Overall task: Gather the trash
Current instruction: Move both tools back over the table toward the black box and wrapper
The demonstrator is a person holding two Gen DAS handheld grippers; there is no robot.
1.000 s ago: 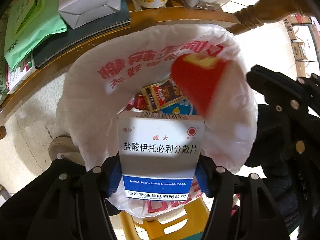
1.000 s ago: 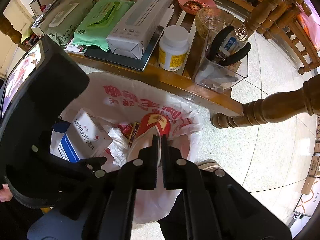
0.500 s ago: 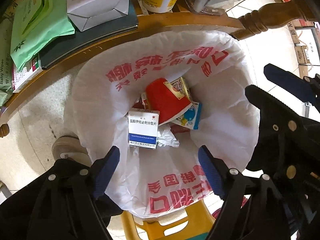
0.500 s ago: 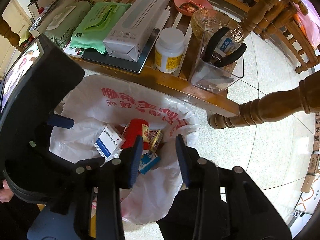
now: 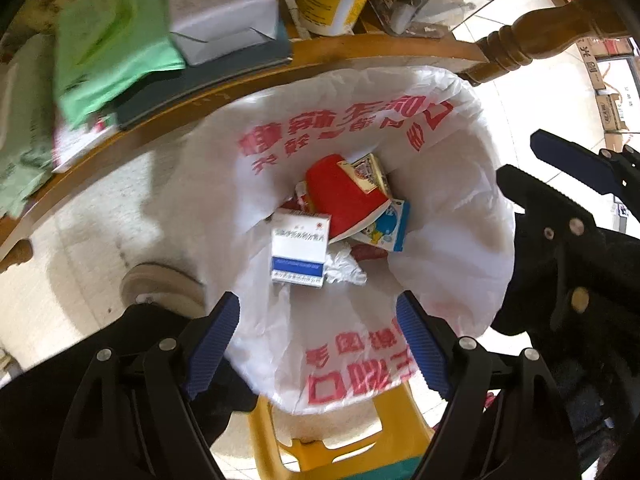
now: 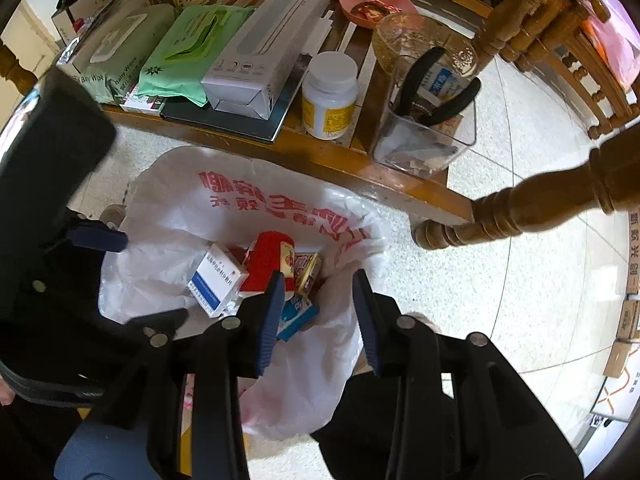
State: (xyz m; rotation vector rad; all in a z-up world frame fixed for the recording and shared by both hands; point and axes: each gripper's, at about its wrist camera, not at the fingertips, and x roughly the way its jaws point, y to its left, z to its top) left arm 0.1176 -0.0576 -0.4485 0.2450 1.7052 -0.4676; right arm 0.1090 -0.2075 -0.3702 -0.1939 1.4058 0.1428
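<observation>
A white plastic trash bag [image 5: 448,152] with red print hangs open below the table edge; it also shows in the right wrist view [image 6: 168,208]. Inside lie a white and blue medicine box [image 5: 298,254] [image 6: 218,280], a red paper cup [image 5: 344,200] [image 6: 266,262], a small yellow carton [image 5: 370,170], a blue packet [image 5: 390,226] and crumpled paper. My left gripper [image 5: 318,348] is open and empty above the bag's near rim. My right gripper [image 6: 318,316] is open and empty above the bag's right side.
A wooden table [image 6: 360,160] holds wet-wipe packs [image 6: 120,56], a green pack [image 6: 188,52], a white box [image 6: 268,48], a white pill bottle [image 6: 330,96] and a clear holder with pliers [image 6: 428,120]. A turned wooden leg [image 6: 532,204] juts right. A yellow stool [image 5: 340,448] stands under the bag.
Both grippers opened. The medicine box left my left gripper and the red cup left my right one; both dropped into the bag. Both grippers have since drawn back slightly.
</observation>
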